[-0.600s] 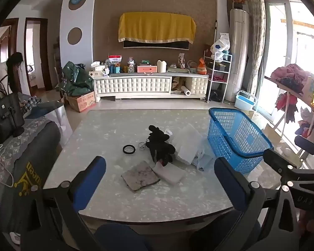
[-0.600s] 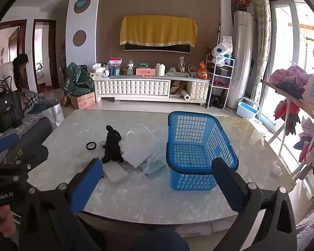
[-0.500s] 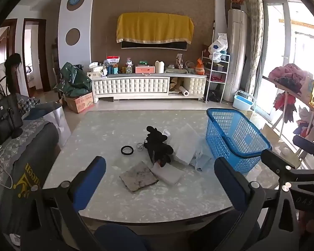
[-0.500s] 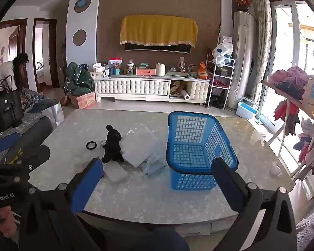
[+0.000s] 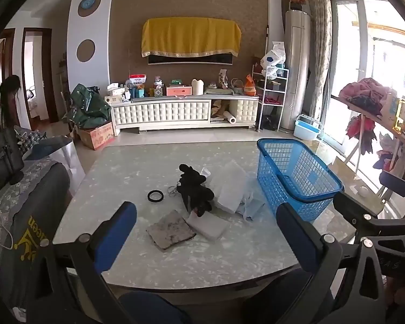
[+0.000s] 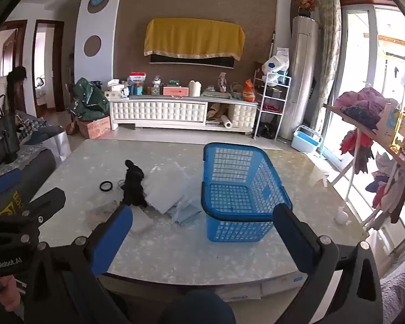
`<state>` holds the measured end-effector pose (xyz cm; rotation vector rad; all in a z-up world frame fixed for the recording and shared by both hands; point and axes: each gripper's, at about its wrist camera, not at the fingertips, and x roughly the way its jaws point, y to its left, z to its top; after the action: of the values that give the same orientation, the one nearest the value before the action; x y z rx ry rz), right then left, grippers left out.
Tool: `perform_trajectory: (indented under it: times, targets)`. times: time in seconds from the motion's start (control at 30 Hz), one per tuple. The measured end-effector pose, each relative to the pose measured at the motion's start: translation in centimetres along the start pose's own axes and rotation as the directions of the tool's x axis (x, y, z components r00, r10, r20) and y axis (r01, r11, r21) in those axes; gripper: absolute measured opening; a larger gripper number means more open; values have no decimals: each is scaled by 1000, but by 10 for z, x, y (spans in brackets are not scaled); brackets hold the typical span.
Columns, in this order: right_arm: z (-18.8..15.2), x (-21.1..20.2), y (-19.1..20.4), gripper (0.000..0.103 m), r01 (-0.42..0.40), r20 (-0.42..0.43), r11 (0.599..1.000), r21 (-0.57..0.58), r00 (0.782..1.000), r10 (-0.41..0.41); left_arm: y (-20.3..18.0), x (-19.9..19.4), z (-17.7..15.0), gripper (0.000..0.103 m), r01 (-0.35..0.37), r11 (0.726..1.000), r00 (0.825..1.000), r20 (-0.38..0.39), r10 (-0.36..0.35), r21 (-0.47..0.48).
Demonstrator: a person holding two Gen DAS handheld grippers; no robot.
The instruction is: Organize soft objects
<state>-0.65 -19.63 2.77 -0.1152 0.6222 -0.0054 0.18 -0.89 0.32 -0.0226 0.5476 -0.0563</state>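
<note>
Sitting near one basket [image 5: 297, 178]: five soft items.

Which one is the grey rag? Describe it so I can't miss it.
Start at the blue basket on the marble table, then look left past the pile of pale cloths. The grey rag lies flat nearest the table's front edge, beside a white pad; it alone is dark, mottled and stained.

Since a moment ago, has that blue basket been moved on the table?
No. The blue basket sits in the same spot beside the pile of pale cloths on the marble table; only the cameras shifted slightly, and neither gripper touches it.
</note>
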Motion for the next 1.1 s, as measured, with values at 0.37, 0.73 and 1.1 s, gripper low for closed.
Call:
perform_trajectory:
  times: [0.37,0.73,1.1]
  targets:
    - [0,-5,1,103,42,-3,999,2,999,-42,-1,3,0,103,11,1000,1000,-2,-11,3]
    - [1,-6,0,103,42,-9,999,14,999,-42,-2,5,0,103,15,1000,1000,-6,-14,6]
    - [1,-6,0,103,38,-12,999,20,999,-38,-3,5,-1,103,14,1000,1000,-4,-14,9]
